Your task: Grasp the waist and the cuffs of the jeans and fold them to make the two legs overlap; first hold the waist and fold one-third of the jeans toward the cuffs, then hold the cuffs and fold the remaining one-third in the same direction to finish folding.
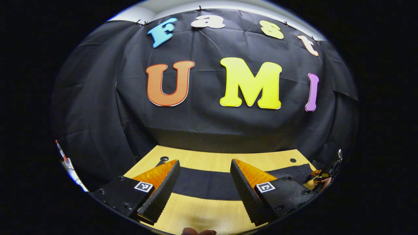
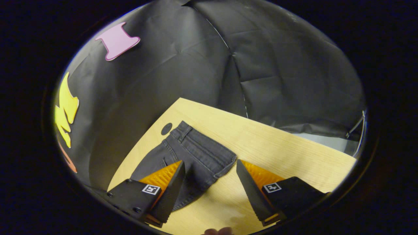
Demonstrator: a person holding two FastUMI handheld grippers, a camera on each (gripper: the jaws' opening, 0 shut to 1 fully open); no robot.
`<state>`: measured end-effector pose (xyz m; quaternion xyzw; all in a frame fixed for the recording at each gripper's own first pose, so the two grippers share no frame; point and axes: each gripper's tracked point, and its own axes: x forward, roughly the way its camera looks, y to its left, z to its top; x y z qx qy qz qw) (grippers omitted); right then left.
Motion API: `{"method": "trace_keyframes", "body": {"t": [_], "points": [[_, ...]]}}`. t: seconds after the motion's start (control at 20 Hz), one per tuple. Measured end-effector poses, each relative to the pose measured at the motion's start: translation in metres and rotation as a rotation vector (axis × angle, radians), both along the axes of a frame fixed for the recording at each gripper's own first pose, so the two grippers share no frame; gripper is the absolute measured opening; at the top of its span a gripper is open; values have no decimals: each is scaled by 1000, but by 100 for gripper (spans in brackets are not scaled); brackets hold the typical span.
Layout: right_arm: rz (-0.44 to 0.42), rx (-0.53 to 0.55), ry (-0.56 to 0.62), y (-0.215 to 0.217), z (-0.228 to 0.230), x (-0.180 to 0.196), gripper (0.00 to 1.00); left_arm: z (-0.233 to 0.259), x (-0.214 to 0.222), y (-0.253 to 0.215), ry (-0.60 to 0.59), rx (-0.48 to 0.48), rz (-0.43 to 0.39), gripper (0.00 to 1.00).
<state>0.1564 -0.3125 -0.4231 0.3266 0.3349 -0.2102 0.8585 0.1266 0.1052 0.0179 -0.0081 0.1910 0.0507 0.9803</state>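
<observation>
Dark jeans (image 2: 192, 156) lie flat along the table's (image 2: 281, 143) far edge, waist toward its right end.
Bare wood lies on the near side; the left gripper (image 1: 205, 182) and right gripper (image 2: 210, 182) hover above, both released.

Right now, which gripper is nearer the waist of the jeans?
Right. The right gripper hangs open just short of the waist; the left gripper is open over a leg.

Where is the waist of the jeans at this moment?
In the right gripper view, the waist of the jeans lies flat on the wooden table, just ahead of the open right gripper, with one corner beside a dark round hole.
</observation>
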Motion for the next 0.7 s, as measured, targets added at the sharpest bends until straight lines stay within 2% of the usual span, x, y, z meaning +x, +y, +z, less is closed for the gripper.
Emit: {"method": "trace_keyframes", "body": {"t": [0.1, 0.15, 0.4, 0.5, 0.7], "points": [[9, -54, 36, 0, -7, 4, 91, 0, 2, 1, 7, -4, 4, 99], [8, -68, 48, -3, -9, 5, 85, -2, 1, 3, 13, -9, 9, 99], [-15, 29, 47, -3, -15, 19, 45, -7, -1, 11, 29, -30, 37, 99], [5, 14, 46, -3, -11, 18, 34, -9, -1, 11, 35, -35, 43, 99], [69, -53, 45, -3, 7, 18, 2, -10, -3, 14, 35, -49, 54, 99]]}}
